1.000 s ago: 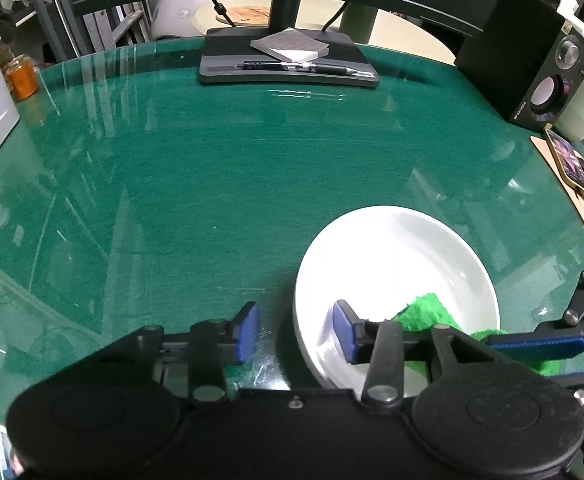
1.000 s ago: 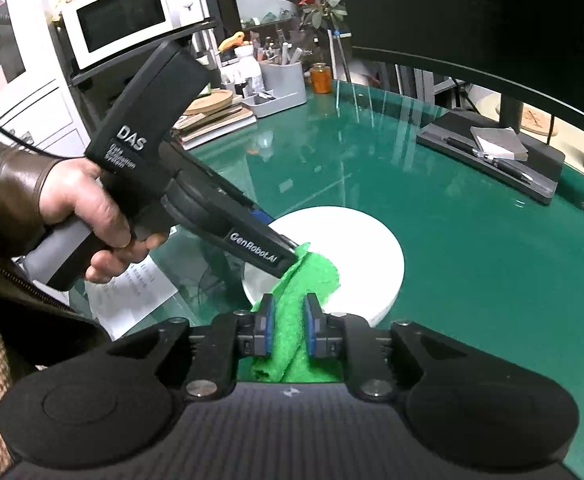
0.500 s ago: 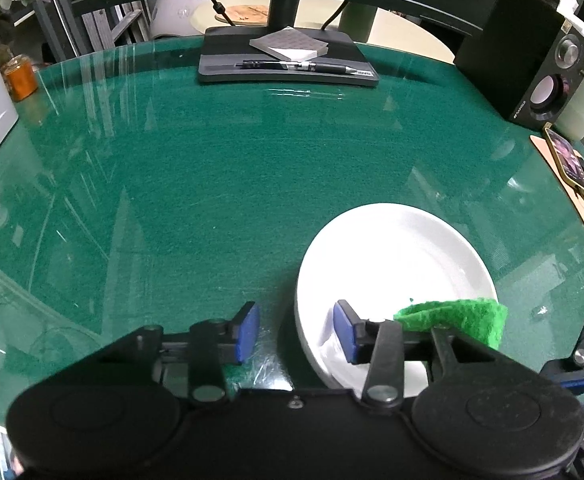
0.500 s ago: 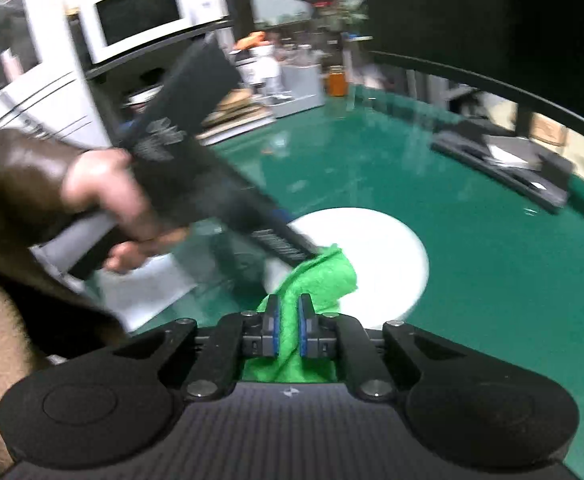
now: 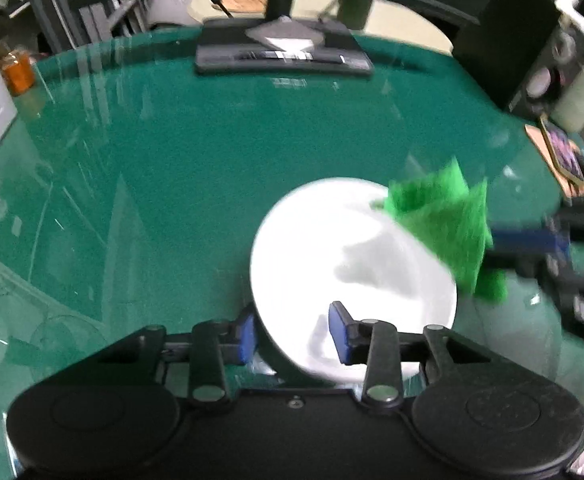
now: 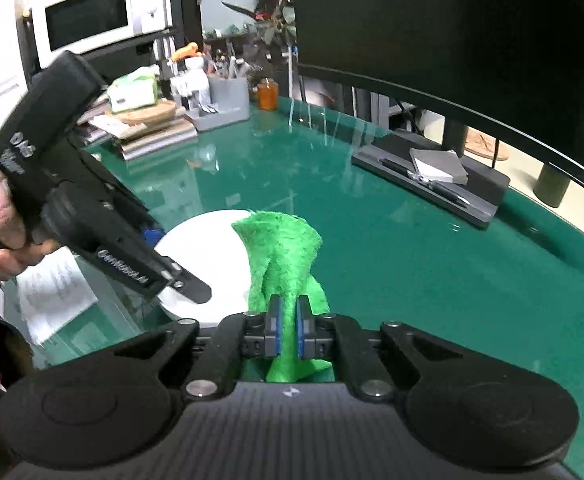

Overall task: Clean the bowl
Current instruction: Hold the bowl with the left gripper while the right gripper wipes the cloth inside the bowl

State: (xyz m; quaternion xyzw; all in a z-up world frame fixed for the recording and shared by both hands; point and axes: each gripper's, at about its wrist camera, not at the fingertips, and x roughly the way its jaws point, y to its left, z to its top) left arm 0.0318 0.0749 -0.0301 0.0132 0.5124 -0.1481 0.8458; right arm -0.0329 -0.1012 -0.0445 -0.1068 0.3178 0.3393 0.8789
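Left gripper (image 5: 293,336): straddled the bowl's near rim, one pad outside, one inside; gap narrower than a second earlier, though contact with the rim could not be told.
Right gripper (image 6: 288,331): clamped tight on the green cloth, as before.
Bowl (image 5: 323,248): white, tilted up on the green table, near rim between the left pads; lay flat a second earlier.
Green cloth (image 6: 284,256): lifted clear of the bowl's inside, standing up from the right pads over the bowl's far right rim; blurred in the left view (image 5: 447,228).
Table (image 5: 172,168): green, glass-topped.
Tray (image 5: 280,54): dark, at the far edge, notepad and pen on it, unchanged.
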